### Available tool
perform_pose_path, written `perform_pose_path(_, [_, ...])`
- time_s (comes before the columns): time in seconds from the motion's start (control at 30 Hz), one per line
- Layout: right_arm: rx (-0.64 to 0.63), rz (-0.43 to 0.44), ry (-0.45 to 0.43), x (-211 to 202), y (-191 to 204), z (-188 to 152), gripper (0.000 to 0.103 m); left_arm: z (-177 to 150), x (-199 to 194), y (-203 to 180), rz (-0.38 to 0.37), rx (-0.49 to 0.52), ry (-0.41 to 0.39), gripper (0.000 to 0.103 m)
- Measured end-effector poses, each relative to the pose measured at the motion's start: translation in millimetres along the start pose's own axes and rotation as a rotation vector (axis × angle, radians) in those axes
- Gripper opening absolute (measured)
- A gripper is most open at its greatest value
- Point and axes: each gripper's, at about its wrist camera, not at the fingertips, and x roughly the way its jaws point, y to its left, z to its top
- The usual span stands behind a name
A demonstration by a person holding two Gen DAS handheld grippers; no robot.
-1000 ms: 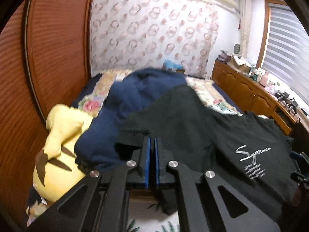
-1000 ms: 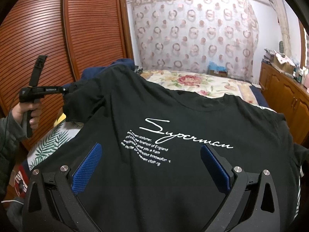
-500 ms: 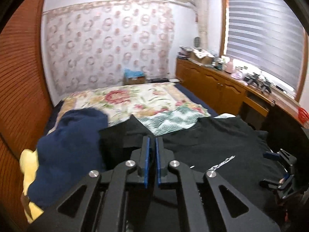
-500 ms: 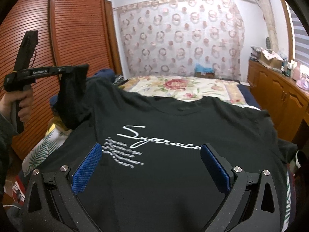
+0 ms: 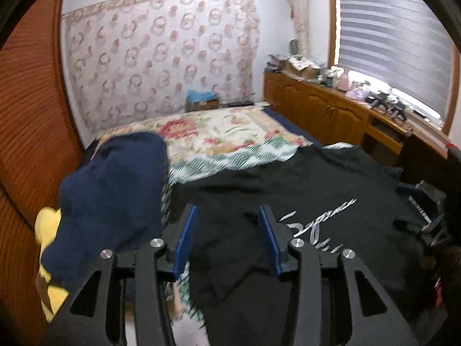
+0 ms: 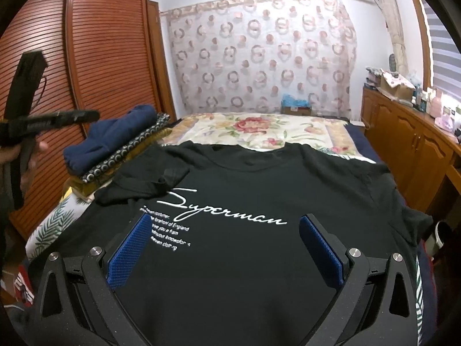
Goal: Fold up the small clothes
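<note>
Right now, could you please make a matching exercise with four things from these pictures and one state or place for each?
Things:
1. black cotton T-shirt with white script print
2. folded navy blue garment
3. left tongs
4. yellow plush toy

States or places:
A. open, holding nothing
B. spread on the bed, one sleeve folded inward
C. on top of a pile beside the wooden wardrobe
D. partly hidden under the navy garment

Pairs: 1-B, 2-C, 3-A, 4-D
</note>
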Motion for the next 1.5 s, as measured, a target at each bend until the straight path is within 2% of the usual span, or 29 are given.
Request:
perform_pose_path(0.17, [-0.045, 0.014, 0.026, 11, 5, 10, 0.103, -26, 22, 3, -0.027, -0.033, 0.061, 0.042])
perform_pose_path(0.2, [-0.050, 0.013, 0.031, 14, 5, 13, 0.103, -30, 28, 2, -0.038, -0.037, 0.077, 0.040])
perform_pose_path(0.23, [-0.054, 0.010, 0.034, 16, 5, 16, 0.103, -35, 36, 3, -0.038, -0.046, 0.103, 0.034])
perform_pose_path(0.37, [-0.060, 0.017, 0.035, 20, 6, 22, 0.103, -46, 53, 0, 0.021, -0.037, 0.154, 0.033])
perform_pose_path(0.5, [-0.063, 0.021, 0.049, 23, 7, 21, 0.103, -53, 63, 5, 0.030, -0.048, 0.183, 0.033])
perform_pose_path(0.67, [-0.048, 0.033, 0.062, 24, 6, 14, 0.103, -54, 71, 6, 0.027, -0.040, 0.193, 0.015])
perform_pose_path(0.73, [-0.040, 0.035, 0.065, 24, 4, 12, 0.103, -55, 69, 4, 0.030, -0.026, 0.183, 0.004])
perform_pose_path(0.83, [-0.036, 0.034, 0.066, 24, 2, 11, 0.103, -56, 62, 0, 0.031, -0.001, 0.141, 0.001])
perform_pose_path(1.0, [-0.040, 0.025, 0.065, 24, -1, 11, 0.103, -57, 30, -21, -0.044, 0.035, 0.068, 0.001])
perform_pose_path(1.07, [-0.036, 0.016, 0.066, 24, -5, 11, 0.103, -62, 19, -32, -0.083, 0.045, 0.068, 0.005])
perform_pose_path(1.13, [-0.034, 0.007, 0.066, 24, -9, 11, 0.103, -68, 10, -42, -0.129, 0.054, 0.072, 0.013])
perform_pose_path(1.2, [-0.037, 0.000, 0.065, 24, -11, 12, 0.103, -73, 2, -49, -0.150, 0.065, 0.073, 0.014])
perform_pose_path(1.27, [-0.043, -0.004, 0.065, 24, -11, 13, 0.103, -76, -5, -52, -0.149, 0.063, 0.068, 0.017])
perform_pose_path(1.4, [-0.071, -0.006, 0.075, 27, -6, 18, 0.103, -76, -14, -47, -0.150, 0.030, 0.061, 0.031])
perform_pose_path(1.43, [-0.077, -0.001, 0.079, 29, -4, 19, 0.103, -76, -15, -45, -0.140, 0.025, 0.058, 0.036])
perform_pose_path(1.5, [-0.094, 0.014, 0.085, 33, 2, 24, 0.103, -76, -15, -41, -0.105, 0.017, 0.061, 0.039])
